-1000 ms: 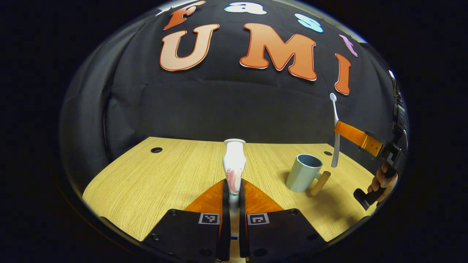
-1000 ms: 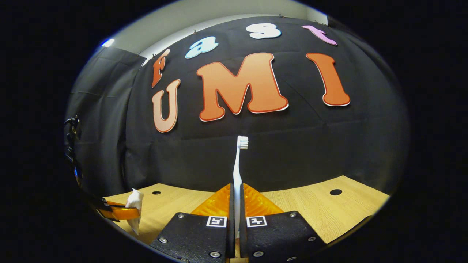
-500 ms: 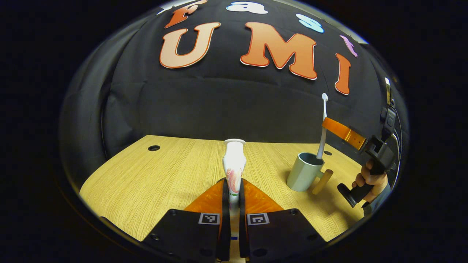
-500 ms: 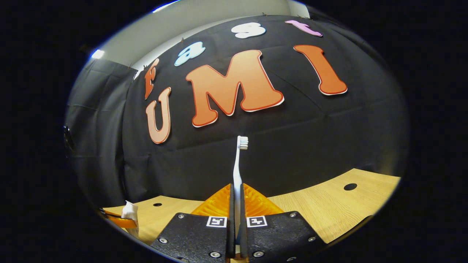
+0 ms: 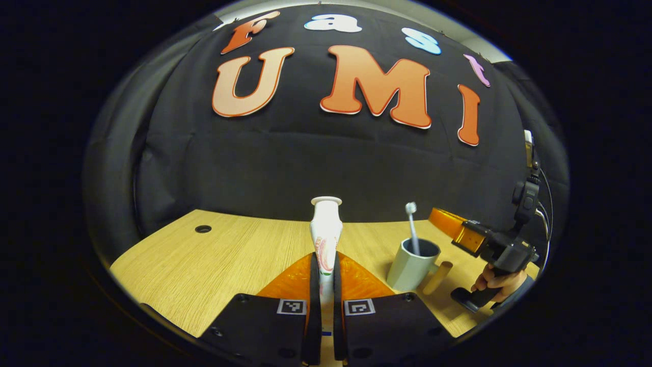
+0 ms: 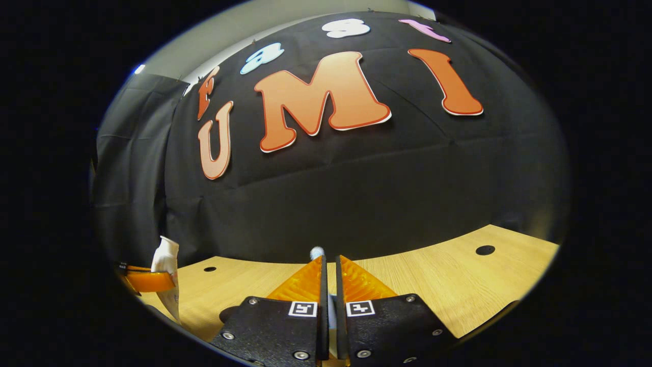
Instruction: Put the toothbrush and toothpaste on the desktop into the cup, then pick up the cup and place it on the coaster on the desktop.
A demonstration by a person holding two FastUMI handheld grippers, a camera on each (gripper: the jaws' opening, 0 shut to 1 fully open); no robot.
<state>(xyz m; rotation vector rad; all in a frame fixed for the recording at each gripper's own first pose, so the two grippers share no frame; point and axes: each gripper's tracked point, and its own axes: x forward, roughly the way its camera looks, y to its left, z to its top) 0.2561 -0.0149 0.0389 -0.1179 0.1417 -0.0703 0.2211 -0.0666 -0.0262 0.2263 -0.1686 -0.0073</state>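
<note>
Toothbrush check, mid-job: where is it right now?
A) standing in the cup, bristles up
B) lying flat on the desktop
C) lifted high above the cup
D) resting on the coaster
A: in the left gripper view the toothbrush stands inside the cup, head up.

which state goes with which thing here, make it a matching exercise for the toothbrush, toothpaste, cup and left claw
Things:
1. toothbrush
2. toothpaste
3. cup
4. left claw

States:
a. shut on the toothpaste
b. standing on the desktop
c. upright inside the cup, head up
d. pinched between two fingers

Pairs: 1-c, 2-d, 3-b, 4-a
</note>
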